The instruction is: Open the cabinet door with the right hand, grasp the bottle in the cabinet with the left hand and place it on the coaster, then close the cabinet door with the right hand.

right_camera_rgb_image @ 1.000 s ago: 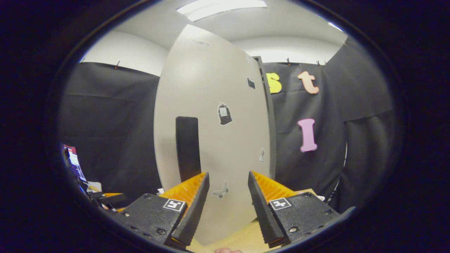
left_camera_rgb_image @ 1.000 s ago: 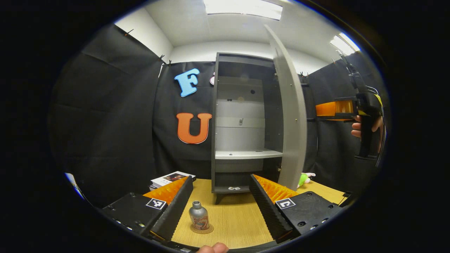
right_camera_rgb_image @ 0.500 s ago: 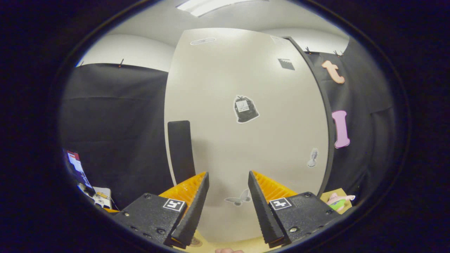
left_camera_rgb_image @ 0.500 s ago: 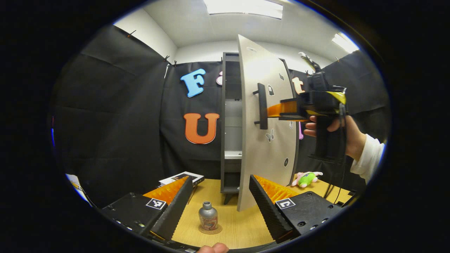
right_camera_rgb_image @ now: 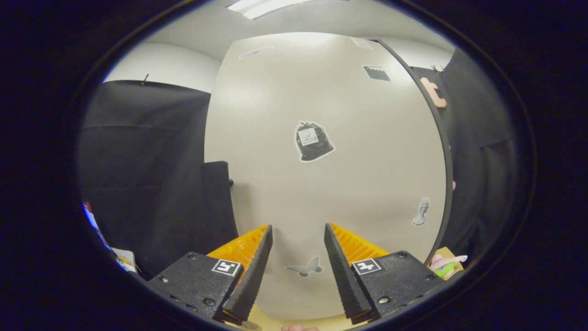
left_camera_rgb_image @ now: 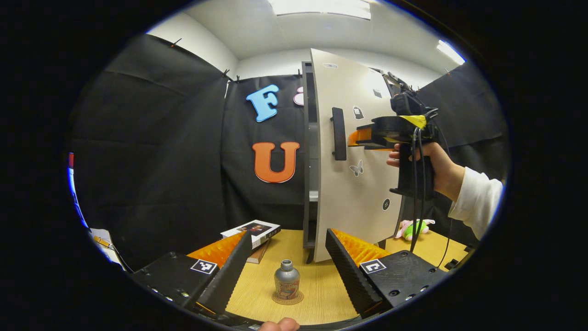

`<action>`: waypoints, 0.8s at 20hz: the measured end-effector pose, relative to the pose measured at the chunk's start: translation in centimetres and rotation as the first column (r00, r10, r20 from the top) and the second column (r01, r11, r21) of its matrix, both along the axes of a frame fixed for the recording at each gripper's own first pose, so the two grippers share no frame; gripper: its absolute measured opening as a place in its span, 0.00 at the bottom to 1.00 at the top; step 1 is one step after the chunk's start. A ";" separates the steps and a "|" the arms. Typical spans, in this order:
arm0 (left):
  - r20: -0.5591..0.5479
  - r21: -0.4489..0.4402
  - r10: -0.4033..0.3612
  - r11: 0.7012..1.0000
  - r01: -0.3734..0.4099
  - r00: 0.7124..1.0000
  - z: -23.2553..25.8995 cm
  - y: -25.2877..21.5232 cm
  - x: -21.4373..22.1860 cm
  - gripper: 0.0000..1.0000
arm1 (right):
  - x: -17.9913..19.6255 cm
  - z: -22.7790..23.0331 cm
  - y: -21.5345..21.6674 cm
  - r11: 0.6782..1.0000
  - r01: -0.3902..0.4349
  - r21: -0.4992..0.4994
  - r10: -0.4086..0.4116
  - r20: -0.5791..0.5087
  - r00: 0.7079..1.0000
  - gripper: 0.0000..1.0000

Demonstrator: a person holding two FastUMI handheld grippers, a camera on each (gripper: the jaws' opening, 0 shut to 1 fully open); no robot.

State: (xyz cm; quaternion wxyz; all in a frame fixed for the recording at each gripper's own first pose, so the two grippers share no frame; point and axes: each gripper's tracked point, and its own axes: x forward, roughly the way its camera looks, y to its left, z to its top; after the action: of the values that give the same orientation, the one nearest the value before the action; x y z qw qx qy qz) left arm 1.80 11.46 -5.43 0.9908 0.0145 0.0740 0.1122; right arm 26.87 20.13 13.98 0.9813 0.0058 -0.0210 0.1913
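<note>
- Black-draped booth, wooden table (left_camera_rgb_image: 317,289), grey cabinet (left_camera_rgb_image: 307,151) at the back.
- Cabinet door (left_camera_rgb_image: 353,184) stands nearly closed; right gripper (right_camera_rgb_image: 296,257), tongs parted and empty, seems to press its face. A glancing push could slip off.
- Left gripper (left_camera_rgb_image: 287,257) hangs wide open, empty.
- Bottle (left_camera_rgb_image: 286,282) sits on its coaster (left_camera_rgb_image: 287,299), near the door's swing.
</note>
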 end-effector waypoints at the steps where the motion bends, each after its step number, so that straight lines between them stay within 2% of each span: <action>1: -0.008 -0.016 -0.005 1.000 0.005 1.000 -0.6 -0.3 0.0 0.97 | -1.1 -0.2 -0.8 1.000 0.004 0.004 -0.004 0.002 1.000 0.72; 3: -0.006 -0.034 -0.002 0.999 0.002 1.000 -0.6 -0.3 -0.1 0.97 | -2.8 -0.3 -1.9 1.000 0.007 0.010 -0.007 0.012 1.000 0.72; 4: -0.009 -0.039 -0.004 0.999 0.004 1.000 -0.7 -0.5 -0.1 0.97 | -4.1 -0.5 -2.9 1.000 0.021 -0.001 -0.021 0.024 1.000 0.75; 6: -0.008 -0.037 -0.011 0.999 0.011 1.000 -0.8 -0.8 0.0 0.97 | -6.7 -0.4 -5.6 0.997 0.078 -0.029 -0.075 0.068 0.995 0.74; 8: 0.001 -0.021 -0.021 1.000 0.021 1.000 -0.7 -1.0 -0.1 0.97 | -9.8 -0.9 -8.6 0.989 0.138 -0.051 -0.132 0.108 0.985 0.81; 9: 0.012 -0.009 -0.026 1.000 0.027 1.000 -0.4 -1.1 0.0 0.97 | -11.2 -1.3 -10.0 0.984 0.167 -0.058 -0.160 0.117 0.980 0.81; 11: 0.033 0.010 -0.038 0.999 0.038 0.999 0.1 -1.5 0.3 0.96 | -14.1 -2.8 -12.6 0.974 0.216 -0.069 -0.207 0.118 0.971 0.83; 12: 0.040 0.009 -0.047 0.999 0.047 0.998 0.3 -1.9 0.4 0.97 | -15.5 -3.6 -13.4 0.971 0.228 -0.071 -0.219 0.113 0.969 0.92; 14: 0.055 -0.010 -0.070 0.997 0.070 0.996 0.6 -2.9 0.6 0.97 | -18.1 -6.1 -15.5 0.960 0.266 -0.087 -0.258 0.089 0.962 0.93; 16: 0.070 -0.026 -0.087 0.996 0.089 0.994 1.0 -3.9 0.6 0.97 | -20.4 -9.0 -18.1 0.934 0.333 -0.132 -0.327 0.066 0.943 0.93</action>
State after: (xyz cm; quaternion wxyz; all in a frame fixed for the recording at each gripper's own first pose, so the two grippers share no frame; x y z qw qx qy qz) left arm 2.41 7.58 -4.46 0.9969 -0.0005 0.0407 0.0676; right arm 6.46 1.99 4.98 0.9967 -0.0717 -0.0293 0.0251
